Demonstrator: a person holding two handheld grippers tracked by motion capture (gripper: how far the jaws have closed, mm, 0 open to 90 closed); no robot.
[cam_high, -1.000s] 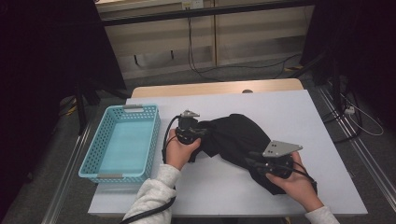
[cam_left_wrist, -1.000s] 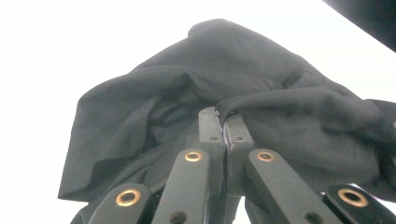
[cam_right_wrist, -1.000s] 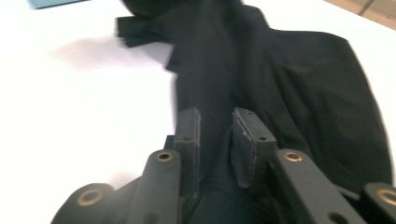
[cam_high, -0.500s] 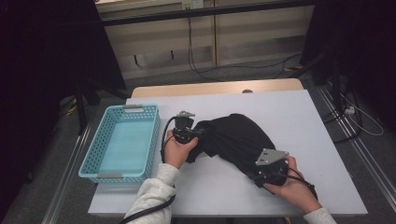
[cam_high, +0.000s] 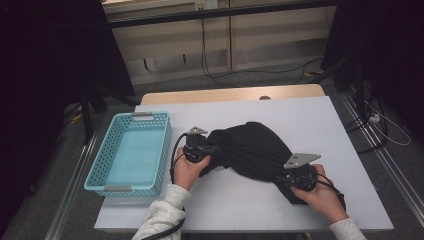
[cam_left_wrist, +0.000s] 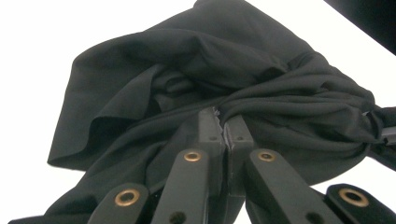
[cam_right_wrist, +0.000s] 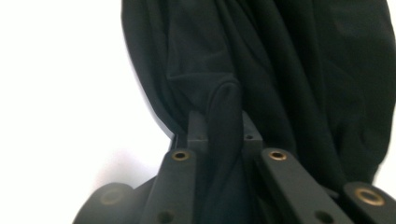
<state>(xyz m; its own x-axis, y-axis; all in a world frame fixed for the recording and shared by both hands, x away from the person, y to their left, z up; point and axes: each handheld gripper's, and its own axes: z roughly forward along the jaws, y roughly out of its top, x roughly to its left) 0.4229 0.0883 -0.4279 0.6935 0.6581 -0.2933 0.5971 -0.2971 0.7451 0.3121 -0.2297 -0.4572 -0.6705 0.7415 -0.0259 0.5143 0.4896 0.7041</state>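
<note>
Both claws grip the black cloth (cam_high: 252, 150): left claw (cam_left_wrist: 224, 122) clamped shut on one bunched edge, right claw (cam_right_wrist: 223, 122) just closed on a fold. Judging by this, the cloth is gathered; moving it into the blue basket (cam_high: 100, 172) remains.

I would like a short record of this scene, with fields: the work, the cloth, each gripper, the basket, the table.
work: handling a black cloth with two hand-held grippers
cloth: bunched and wrinkled, lying on the white table, right of the basket
left gripper: shut on the cloth, pinching a gathered fold at its left end
right gripper: jaws have just been closing; shut on a thick fold of the cloth at its near right end
basket: light blue, nothing in it, at the table's left edge
</note>
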